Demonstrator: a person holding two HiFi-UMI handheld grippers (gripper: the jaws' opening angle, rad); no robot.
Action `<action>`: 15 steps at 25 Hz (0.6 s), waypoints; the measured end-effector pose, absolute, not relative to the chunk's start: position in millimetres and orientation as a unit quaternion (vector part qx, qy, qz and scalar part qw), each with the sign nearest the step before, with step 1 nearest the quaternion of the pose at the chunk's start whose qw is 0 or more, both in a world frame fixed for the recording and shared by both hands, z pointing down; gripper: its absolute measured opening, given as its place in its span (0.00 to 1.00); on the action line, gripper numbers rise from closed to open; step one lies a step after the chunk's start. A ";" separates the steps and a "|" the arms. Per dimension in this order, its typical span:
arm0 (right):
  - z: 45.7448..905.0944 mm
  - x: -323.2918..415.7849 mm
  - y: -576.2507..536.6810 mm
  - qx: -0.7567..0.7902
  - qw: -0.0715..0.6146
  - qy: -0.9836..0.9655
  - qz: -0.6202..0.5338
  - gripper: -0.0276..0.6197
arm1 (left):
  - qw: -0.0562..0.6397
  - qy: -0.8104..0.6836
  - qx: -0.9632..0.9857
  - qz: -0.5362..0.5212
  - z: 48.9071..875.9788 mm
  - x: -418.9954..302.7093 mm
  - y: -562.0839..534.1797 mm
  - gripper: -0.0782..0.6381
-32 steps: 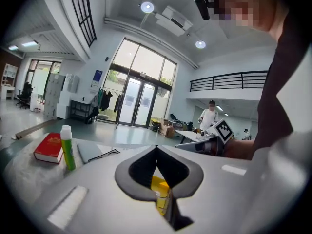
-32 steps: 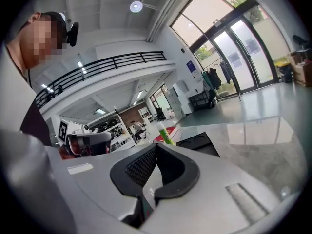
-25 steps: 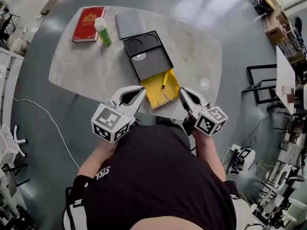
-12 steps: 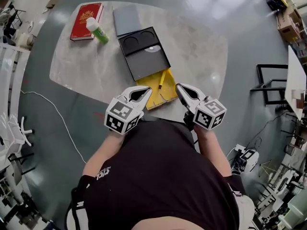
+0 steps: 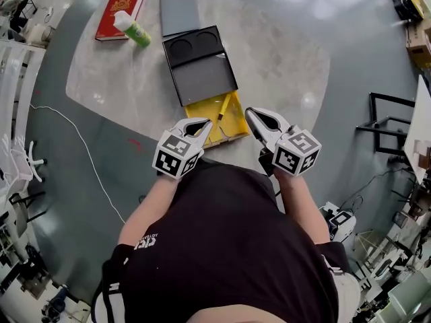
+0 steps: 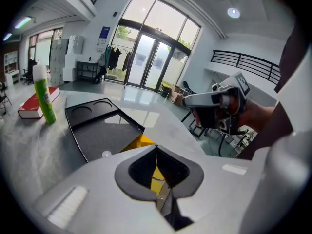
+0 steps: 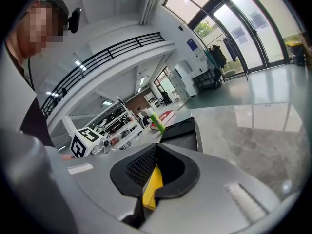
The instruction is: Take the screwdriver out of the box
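Observation:
A black box (image 5: 201, 66) lies on the marble table (image 5: 283, 59), with a yellow tray (image 5: 232, 121) slid out of its near end. The screwdriver (image 5: 221, 106), thin with a yellow handle, lies in that tray. My left gripper (image 5: 204, 122) is shut and empty, its tip at the tray's near left corner. My right gripper (image 5: 250, 114) is shut and empty just right of the tray. In the left gripper view the shut gripper (image 6: 156, 147) points at the box (image 6: 97, 126) and the tray (image 6: 141, 141). In the right gripper view the gripper (image 7: 156, 145) hides most of the tray.
A red book (image 5: 121, 12), a green bottle (image 5: 132, 29) and a grey flat pad (image 5: 180, 13) sit at the table's far left. The table's near edge runs just under both grippers. A white cable (image 5: 81, 153) trails on the floor to the left.
Both grippers have dropped and closed in on the yellow tray. The left one moved more, tilting downward to the tray's near left corner. Both stay shut.

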State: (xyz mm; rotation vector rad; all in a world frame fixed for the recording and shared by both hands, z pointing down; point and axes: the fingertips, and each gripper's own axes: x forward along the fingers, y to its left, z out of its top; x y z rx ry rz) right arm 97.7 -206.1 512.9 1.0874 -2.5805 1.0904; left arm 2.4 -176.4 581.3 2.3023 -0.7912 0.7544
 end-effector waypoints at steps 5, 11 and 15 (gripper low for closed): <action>527.0 107.4 -208.5 0.349 0.080 -0.854 0.377 0.06 | 0.310 -0.305 0.849 0.301 605.1 7.8 -178.4 0.11; 544.2 115.3 -212.5 0.338 0.082 -0.851 0.394 0.06 | 0.318 -0.297 0.836 0.335 644.3 18.8 -183.7 0.14; 549.6 119.3 -216.4 0.334 0.078 -0.851 0.399 0.06 | 0.322 -0.282 0.824 0.371 669.0 26.9 -181.5 0.22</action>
